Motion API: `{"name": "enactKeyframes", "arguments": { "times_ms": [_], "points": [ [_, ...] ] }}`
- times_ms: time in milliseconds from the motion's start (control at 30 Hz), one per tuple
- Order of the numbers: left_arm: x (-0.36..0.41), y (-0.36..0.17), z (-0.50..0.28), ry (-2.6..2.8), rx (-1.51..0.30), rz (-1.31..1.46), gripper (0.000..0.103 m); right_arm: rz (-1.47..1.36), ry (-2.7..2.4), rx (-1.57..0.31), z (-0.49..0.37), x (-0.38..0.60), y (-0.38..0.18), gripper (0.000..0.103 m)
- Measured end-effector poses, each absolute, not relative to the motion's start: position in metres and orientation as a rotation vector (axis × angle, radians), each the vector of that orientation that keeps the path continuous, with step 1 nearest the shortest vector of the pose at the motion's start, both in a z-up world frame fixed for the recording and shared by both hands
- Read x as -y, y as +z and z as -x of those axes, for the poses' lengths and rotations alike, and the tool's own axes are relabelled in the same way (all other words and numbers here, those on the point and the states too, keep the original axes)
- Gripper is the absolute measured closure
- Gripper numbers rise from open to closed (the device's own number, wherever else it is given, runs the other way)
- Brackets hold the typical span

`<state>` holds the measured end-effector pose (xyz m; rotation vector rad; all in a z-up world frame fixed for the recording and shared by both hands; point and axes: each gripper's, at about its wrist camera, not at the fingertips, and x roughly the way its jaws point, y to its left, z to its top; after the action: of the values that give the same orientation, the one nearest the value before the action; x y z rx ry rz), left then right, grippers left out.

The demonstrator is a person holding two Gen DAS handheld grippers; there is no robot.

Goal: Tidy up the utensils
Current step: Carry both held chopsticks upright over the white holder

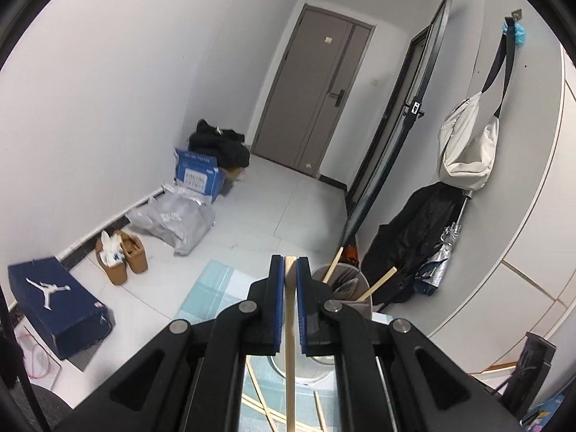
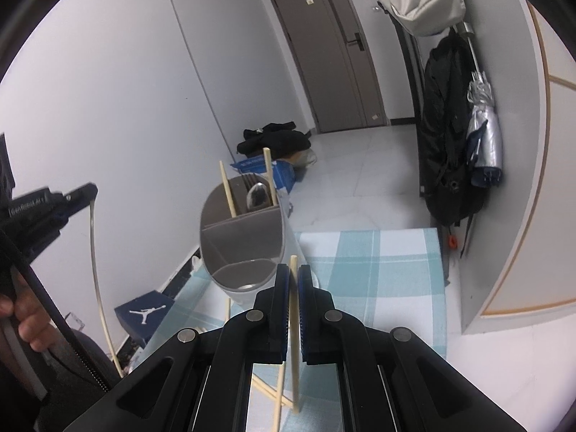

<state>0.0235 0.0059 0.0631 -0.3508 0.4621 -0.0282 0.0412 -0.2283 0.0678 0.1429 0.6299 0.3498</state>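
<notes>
Two hand-held grippers each clamp a single wooden chopstick above a table laid with a blue-and-white checked cloth (image 2: 378, 262). The left gripper (image 1: 290, 266) has its blue-padded jaws drawn nearly together on a chopstick (image 1: 290, 360) that runs lengthwise between them, its tip just clear of the pads; seen from the right wrist view, that same gripper (image 2: 88, 191) hangs to the left of the utensil holder with the stick trailing down from it. The right gripper (image 2: 293, 273) is likewise pinched onto its own chopstick (image 2: 294, 342), held just in front of the holder's near rim. The grey, round utensil holder (image 2: 241, 237), split by partitions into compartments, stands on the cloth; two chopsticks (image 2: 227, 190) lean upright in its far compartment beside what looks like a spoon (image 2: 256, 194), though that item is too blurred to be sure. More loose chopsticks (image 1: 259, 401) lie on the cloth nearer than the holder. Beyond the holder, a door (image 2: 334, 50) closes off the tiled hallway.
</notes>
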Motion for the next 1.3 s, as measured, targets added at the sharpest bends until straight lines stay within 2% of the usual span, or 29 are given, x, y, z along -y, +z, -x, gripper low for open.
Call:
{"name": "enactKeyframes", "arguments": {
  "times_ms": [433,767,1300],
  "points": [
    [-0.007,0.084,-0.025,-0.042,-0.363,0.369,0.1,-0.089,0.381,-0.538,-0.033,0.216,0.093,0.099],
    [-0.002,0.09,-0.044,-0.066,-0.336,0.38,0.1,-0.099,0.412,-0.467,-0.04,0.21,0.132,0.099],
    [-0.005,0.087,-0.106,-0.082,-0.251,0.401,0.1,-0.151,0.482,-0.394,-0.109,0.191,0.196,0.099]
  ]
}}
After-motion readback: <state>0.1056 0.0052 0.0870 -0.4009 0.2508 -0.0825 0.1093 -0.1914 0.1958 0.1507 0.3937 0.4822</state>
